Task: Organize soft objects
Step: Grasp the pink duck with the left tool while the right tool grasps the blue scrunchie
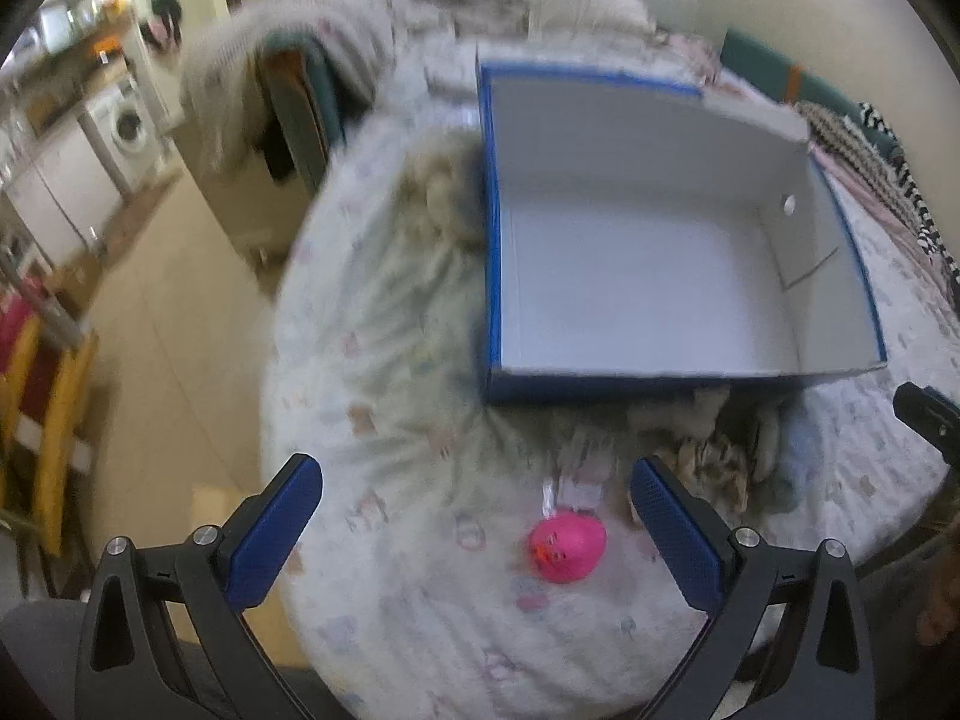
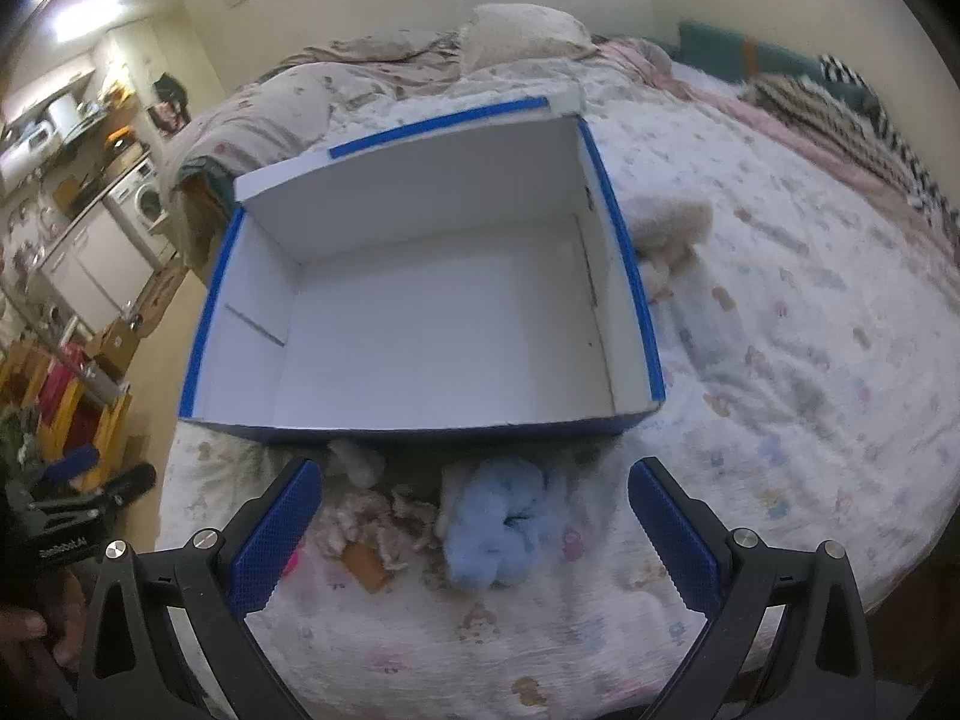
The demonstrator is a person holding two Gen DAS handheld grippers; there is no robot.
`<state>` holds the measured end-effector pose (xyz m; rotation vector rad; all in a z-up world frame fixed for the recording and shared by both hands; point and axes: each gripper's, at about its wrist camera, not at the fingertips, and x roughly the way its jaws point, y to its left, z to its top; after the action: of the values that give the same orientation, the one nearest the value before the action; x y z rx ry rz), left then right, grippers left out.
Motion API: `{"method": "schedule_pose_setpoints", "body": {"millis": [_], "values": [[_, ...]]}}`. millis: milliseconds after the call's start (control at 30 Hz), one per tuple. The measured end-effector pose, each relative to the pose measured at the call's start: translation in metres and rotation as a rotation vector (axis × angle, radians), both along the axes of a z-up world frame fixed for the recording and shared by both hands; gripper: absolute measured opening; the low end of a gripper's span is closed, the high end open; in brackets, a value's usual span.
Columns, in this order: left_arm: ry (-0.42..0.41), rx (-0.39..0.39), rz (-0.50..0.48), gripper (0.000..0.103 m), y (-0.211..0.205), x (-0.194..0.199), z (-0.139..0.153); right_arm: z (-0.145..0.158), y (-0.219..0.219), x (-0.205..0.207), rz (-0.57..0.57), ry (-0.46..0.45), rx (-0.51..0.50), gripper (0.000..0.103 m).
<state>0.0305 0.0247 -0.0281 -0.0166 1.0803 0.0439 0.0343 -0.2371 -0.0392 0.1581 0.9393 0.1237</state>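
Blue-padded fingers (image 1: 273,534) of the left gripper (image 1: 474,534) stand spread wide and grip nothing; a pink toy (image 1: 567,546) lies on the patterned bedspread (image 1: 384,420) between them, nearer the 3 o'clock finger. At 12 o'clock from it sits the open blue box (image 1: 648,276), its white inside bare. A mottled soft bundle (image 1: 720,456) rests at 2 o'clock, just before the box wall. Over on the right gripper (image 2: 474,534), the fingers are likewise spread and hold nothing, with a fluffy light-blue toy (image 2: 504,531) between them and a cream plush (image 2: 669,228) against the box's 3 o'clock side.
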Motion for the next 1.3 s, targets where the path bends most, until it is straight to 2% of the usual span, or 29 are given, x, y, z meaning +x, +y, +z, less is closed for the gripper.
{"method": "schedule_pose_setpoints", "body": {"millis": [100, 200, 400, 533, 600, 633, 700, 733, 833, 900, 967, 1033, 1100, 1133, 1167, 1200, 1300], "values": [[0.126, -0.056, 0.012, 0.096, 0.003, 0.007, -0.026, -0.014, -0.006, 0.003, -0.034, 0.048, 0.029, 0.103], [0.197, -0.095, -0.009, 0.094, -0.004, 0.008, -0.047, -0.024, -0.007, 0.006, -0.053, 0.088, 0.016, 0.103], [0.252, -0.09, -0.048, 0.073, -0.029, 0.011, -0.068, -0.037, -0.015, 0.012, -0.067, 0.145, 0.057, 0.103], [0.273, -0.11, -0.049, 0.059, -0.034, 0.014, -0.078, -0.057, -0.032, 0.024, -0.1, 0.258, 0.183, 0.103], [0.288, -0.121, -0.044, 0.049, -0.036, 0.017, -0.086, -0.068, -0.039, 0.03, -0.117, 0.306, 0.231, 0.094], [0.294, -0.127, -0.041, 0.044, -0.036, 0.017, -0.088, -0.075, -0.041, 0.032, -0.124, 0.339, 0.25, 0.085], [0.306, -0.14, -0.034, 0.029, -0.036, 0.018, -0.092, -0.089, -0.039, 0.035, -0.123, 0.405, 0.283, 0.082], [0.31, -0.145, -0.032, 0.026, -0.036, 0.018, -0.094, -0.095, -0.036, 0.035, -0.115, 0.427, 0.289, 0.082], [0.302, -0.151, -0.032, 0.025, -0.036, 0.018, -0.094, -0.101, -0.023, 0.039, -0.089, 0.448, 0.271, 0.081], [0.295, -0.15, -0.045, 0.025, -0.036, 0.018, -0.093, -0.104, -0.016, 0.043, -0.073, 0.449, 0.256, 0.076], [0.286, -0.146, -0.059, 0.025, -0.038, 0.016, -0.09, -0.109, -0.009, 0.046, -0.063, 0.459, 0.251, 0.049], [0.266, -0.131, -0.071, 0.025, -0.042, 0.014, -0.086, -0.116, -0.003, 0.048, -0.049, 0.481, 0.233, 0.037], [0.249, -0.122, -0.074, 0.025, -0.044, 0.01, -0.081, -0.118, -0.001, 0.048, -0.052, 0.478, 0.206, 0.035], [0.241, -0.115, -0.073, 0.025, -0.044, 0.009, -0.08, -0.117, 0.002, 0.049, -0.051, 0.468, 0.193, 0.028], [0.235, -0.108, -0.07, 0.025, -0.044, 0.009, -0.078, -0.116, 0.003, 0.049, -0.048, 0.459, 0.188, 0.016], [0.227, -0.103, -0.063, 0.025, -0.041, 0.008, -0.077, -0.114, 0.002, 0.048, -0.044, 0.45, 0.191, 0.013], [0.21, -0.1, -0.039, 0.025, -0.032, 0.007, -0.073, -0.105, -0.002, 0.041, -0.033, 0.412, 0.197, 0.011]]}}
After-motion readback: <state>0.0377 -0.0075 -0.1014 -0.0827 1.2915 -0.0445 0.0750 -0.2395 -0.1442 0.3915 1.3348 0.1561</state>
